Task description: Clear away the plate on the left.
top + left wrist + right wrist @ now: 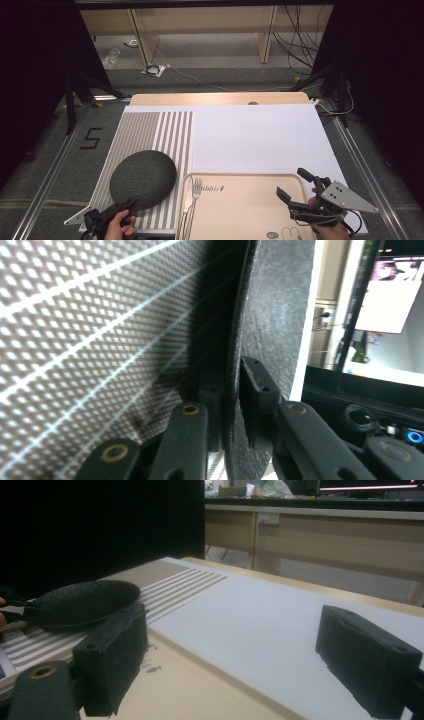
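A dark grey round plate [143, 178] with a pebbled surface lies on a striped placemat [150, 127] at the front left. My left gripper [127, 204] holds its near rim. In the left gripper view the two jaws [232, 400] pinch the plate's thin edge [270, 315], with the placemat weave [90, 340] beside it. My right gripper [290, 181] hovers open over the right end of a beige tray [240, 210], nothing between its pads [230, 650]. From there the plate [85, 602] looks slightly raised at the held side.
A fork [196, 192] and a knife lie along the tray's left edge. A white sheet [255, 135] covers the table behind the tray. The floor with cables and wooden shelving lies beyond the far edge.
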Demonstrator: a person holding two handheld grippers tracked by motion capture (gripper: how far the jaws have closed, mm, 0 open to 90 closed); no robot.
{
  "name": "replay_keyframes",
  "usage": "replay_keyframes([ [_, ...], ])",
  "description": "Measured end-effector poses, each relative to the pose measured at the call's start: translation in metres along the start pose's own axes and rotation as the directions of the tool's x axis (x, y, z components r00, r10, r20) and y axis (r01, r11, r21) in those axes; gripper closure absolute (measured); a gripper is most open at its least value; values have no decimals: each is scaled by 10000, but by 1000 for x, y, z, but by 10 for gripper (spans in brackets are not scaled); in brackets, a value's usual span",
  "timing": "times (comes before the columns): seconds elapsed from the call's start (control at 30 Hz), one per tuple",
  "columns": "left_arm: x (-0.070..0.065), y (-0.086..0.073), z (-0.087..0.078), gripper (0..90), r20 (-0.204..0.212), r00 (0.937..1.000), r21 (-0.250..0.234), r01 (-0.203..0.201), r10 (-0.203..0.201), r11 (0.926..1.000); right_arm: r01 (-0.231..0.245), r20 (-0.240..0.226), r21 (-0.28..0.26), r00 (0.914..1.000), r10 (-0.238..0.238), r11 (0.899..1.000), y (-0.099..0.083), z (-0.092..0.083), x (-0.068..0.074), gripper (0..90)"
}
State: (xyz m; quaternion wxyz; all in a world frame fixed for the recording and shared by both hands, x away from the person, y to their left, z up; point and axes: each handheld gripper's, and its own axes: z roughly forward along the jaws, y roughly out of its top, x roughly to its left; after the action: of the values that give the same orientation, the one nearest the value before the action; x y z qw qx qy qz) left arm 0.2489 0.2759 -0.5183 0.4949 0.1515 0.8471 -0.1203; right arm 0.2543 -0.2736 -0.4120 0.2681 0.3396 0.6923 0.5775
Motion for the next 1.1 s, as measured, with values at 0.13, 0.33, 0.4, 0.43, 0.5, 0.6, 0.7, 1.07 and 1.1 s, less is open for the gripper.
replay_keyframes([
  [0.13, -1, 0, -1, 842, 269, 9995, -41, -145, 146, 9999, 14, -24, -18, 10000, -14, 10000, 0, 0, 0, 141],
  [0.33, -3, 1, -2, 846, 374, 9990, -53, -246, 248, 9997, 38, -29, -32, 10000, -38, 10000, 0, 0, 0, 141],
  [0.4, -3, 1, -3, 846, 375, 9990, -39, -251, 252, 9997, 51, -30, -13, 10000, -51, 10000, 0, 0, 1, 141],
  [0.43, -3, 1, -3, 846, 387, 9990, -26, -211, 212, 9998, 51, -32, -14, 10000, -51, 10000, 1, 0, 1, 142],
  [0.5, -3, 1, -3, 846, 399, 9990, -14, -183, 184, 9998, 55, -33, -17, 10000, -55, 10000, 0, 0, 0, 142],
  [0.6, -5, 2, -3, 847, 336, 9989, -32, -313, 314, 9995, 41, -32, -34, 10000, -41, 10000, 0, 0, 0, 142],
  [0.7, -6, 2, -4, 846, 277, 9987, -10, -422, 422, 9991, 72, -24, -4, 10000, -72, 10000, 1, 0, 1, 141],
  [1.07, -13, 4, -4, 846, 960, 9931, 280, -706, 677, 9971, 34, -46, -53, 10000, -34, 10000, 1, 0, 0, 141],
  [1.1, -14, 3, -3, 846, 1048, 9920, 349, -743, 703, 9966, 40, -43, -53, 10000, -40, 10000, 1, 0, 0, 141],
])
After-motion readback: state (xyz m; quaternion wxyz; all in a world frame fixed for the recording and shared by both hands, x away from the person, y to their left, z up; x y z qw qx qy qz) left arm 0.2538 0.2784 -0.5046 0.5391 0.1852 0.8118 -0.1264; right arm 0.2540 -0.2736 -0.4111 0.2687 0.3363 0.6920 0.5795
